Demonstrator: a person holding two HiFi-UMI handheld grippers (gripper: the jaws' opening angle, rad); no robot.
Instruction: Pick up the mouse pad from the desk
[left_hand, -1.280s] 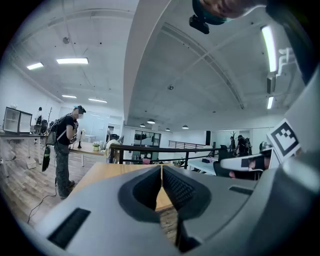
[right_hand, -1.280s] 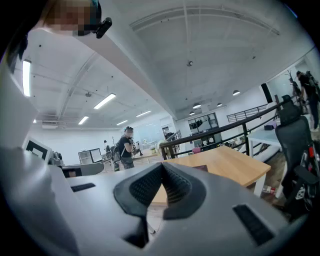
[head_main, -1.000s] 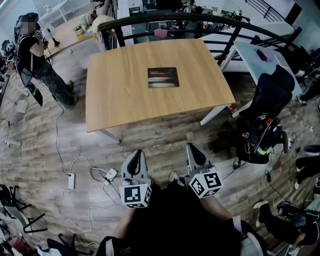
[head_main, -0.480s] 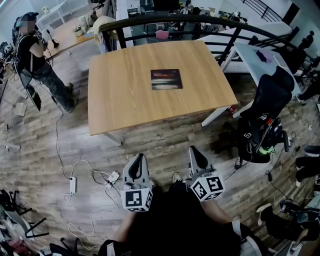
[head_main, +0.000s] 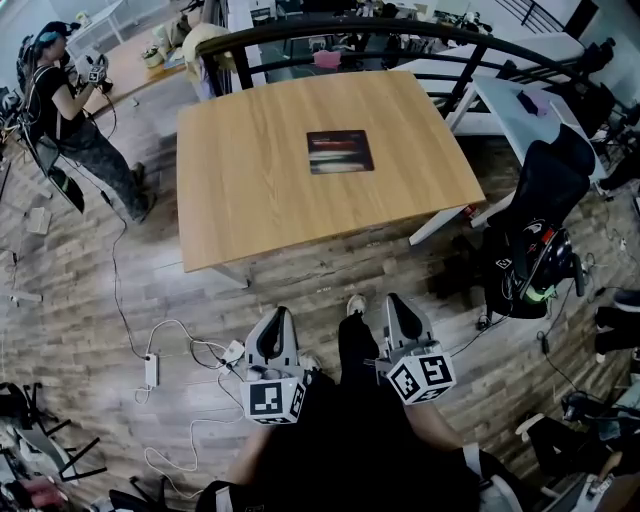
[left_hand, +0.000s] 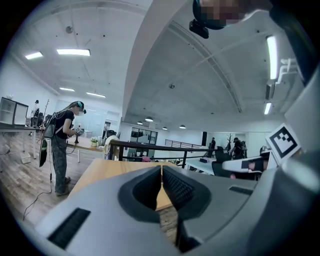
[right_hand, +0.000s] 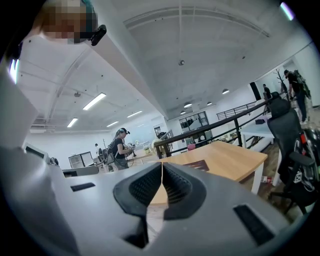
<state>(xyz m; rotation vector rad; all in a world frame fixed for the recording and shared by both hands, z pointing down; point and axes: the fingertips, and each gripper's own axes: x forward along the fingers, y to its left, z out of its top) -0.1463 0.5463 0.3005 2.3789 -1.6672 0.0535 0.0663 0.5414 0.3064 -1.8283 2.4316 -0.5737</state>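
- Head view: a dark mouse pad (head_main: 340, 152) lies flat near the middle of a wooden counter (head_main: 250, 190). It is well apart from the left gripper (head_main: 279, 318) and right gripper (head_main: 396, 308), which are held low over the floor (head_main: 150, 290)
- Left gripper view: jaws pressed together, nothing between them, aimed toward the counter
- Right gripper view: jaws likewise meet, empty, with the pad beyond them, probably because it is out of reach

A dark mouse pad (head_main: 340, 152) lies flat near the middle of a light wooden desk (head_main: 250, 190). The desk stands on a plank floor (head_main: 90, 290), where white cables (head_main: 190, 345) trail.
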